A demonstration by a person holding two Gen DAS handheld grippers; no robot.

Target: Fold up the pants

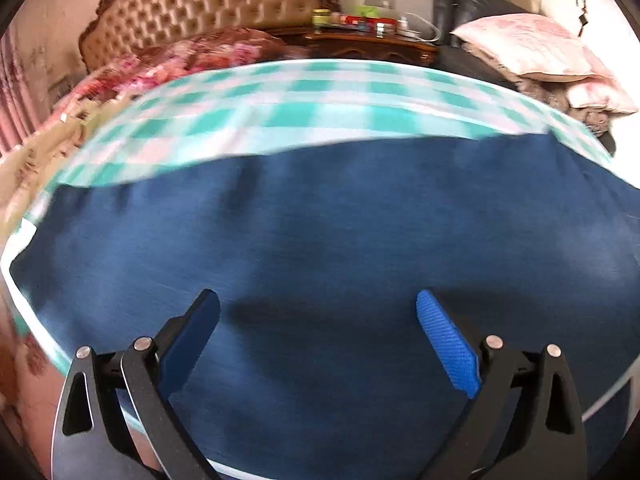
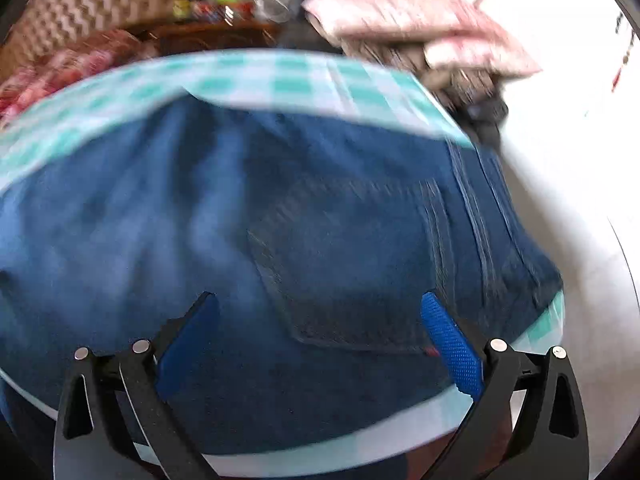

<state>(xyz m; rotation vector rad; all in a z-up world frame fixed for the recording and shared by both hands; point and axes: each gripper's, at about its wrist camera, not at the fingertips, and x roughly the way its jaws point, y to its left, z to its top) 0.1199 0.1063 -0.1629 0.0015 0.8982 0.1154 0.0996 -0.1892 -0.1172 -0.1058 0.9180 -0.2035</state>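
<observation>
Pants: blue denim pants (image 1: 320,240) lie flat on the checked cloth (image 1: 280,96) that covers the table, taking up most of it.
Waist end: in the right wrist view the waistband and a back pocket (image 2: 344,280) sit toward the right edge of the table, the pants (image 2: 200,220) running off to the left.
Fold so far: I'd guess they are halved lengthwise already, since only one pocket and one broad band of denim show; blur keeps me from being sure.
Still to do: the band looks long and unshortened, so the crosswise folds seem to be ahead.
Left gripper: left gripper (image 1: 318,312) hangs over the middle of the denim, fingers spread wide, nothing between them.
Right gripper: right gripper (image 2: 320,312) hangs over the pocket, fingers as wide as they go, holding nothing; whether the tips brush the denim I can't tell.
Next, likely: each would need to find an edge or corner, as neither is over one now.
Containers: a jar (image 1: 320,18) and small tins or boxes stand on the wooden nightstand (image 1: 360,42) behind the table; their contents are too small to make out.
Other: pink pillows (image 1: 528,46) piled at the far right, a tufted headboard (image 1: 208,4) at the left.
</observation>
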